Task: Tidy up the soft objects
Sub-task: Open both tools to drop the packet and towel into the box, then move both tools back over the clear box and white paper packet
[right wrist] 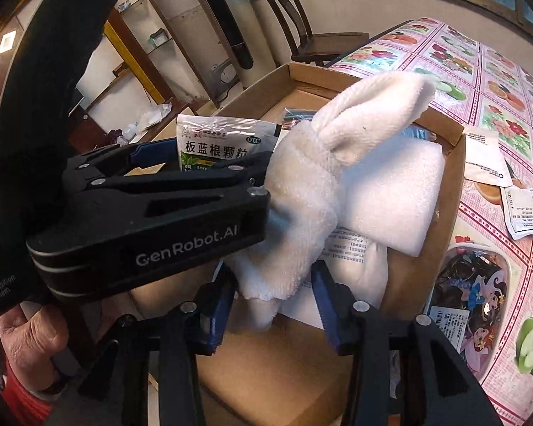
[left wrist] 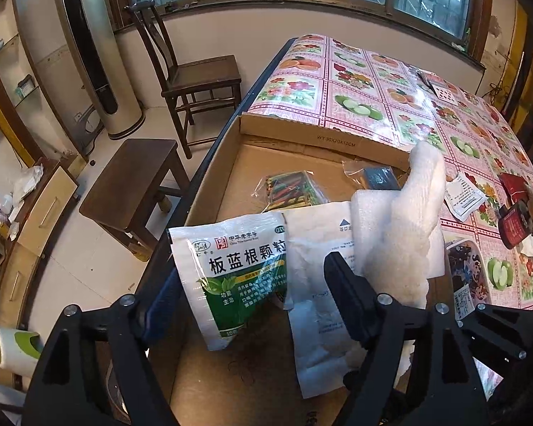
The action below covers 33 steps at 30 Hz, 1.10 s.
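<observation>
The table (left wrist: 391, 81) with its fruit-print cloth carries an open cardboard box (left wrist: 302, 135). Inside the box lie a white towel (right wrist: 312, 191) and a green-and-white sachet (left wrist: 238, 269). My left jaws stand apart around the sachet; my right jaws stand apart with the towel's end between them.
</observation>
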Motion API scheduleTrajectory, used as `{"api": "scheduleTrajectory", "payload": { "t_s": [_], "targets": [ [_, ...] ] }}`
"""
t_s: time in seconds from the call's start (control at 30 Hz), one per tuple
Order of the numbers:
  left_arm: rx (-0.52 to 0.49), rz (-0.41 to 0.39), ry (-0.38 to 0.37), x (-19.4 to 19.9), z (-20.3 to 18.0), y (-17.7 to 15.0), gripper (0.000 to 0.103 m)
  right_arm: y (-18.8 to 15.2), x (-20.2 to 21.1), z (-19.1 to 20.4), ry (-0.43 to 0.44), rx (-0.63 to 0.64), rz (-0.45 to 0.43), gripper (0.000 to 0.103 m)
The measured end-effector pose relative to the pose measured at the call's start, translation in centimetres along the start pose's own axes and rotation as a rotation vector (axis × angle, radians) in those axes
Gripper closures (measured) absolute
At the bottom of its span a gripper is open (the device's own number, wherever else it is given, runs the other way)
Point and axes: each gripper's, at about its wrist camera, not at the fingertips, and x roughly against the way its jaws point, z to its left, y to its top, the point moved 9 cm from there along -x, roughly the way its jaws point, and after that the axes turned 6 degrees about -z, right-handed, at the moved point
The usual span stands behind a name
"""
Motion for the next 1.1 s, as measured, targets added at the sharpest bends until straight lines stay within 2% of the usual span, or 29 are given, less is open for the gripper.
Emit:
{"api": "scheduleTrajectory", "payload": {
  "t_s": [0.23,0.63,0.8,1.0,1.1],
  "targets": [
    [0.008,-0.023,0.018,0.8,0.3,0.4,0.021,-0.3,1.2,-0.5,0.002,-0.011,-0.015,0.055],
    [-0.006,-0.056,0.003,3.1,-0.9,0.5,0.021,-2.1,3.9,-1.3,0.006,-0.035,-0.028,0.055],
    [-0.03,-0.077,-0.045,4.8,-3.6,0.9,0.021,-2.5,6.9,-2.2,0.026,-0.075,-0.076,0.055],
    [-0.089,-0.098,-0.101,6.6,-8.5,1.4,0.021,-3.2,12.7,-6.5,-0.035,-0.136,-0.166,0.046],
    [-0.116,-0.084,-0.143,7.0,-11.4,1.0,0.021,-3.9,15.5,-9.3,-0.07,-0.181,-0.206,0.046]
  ]
}}
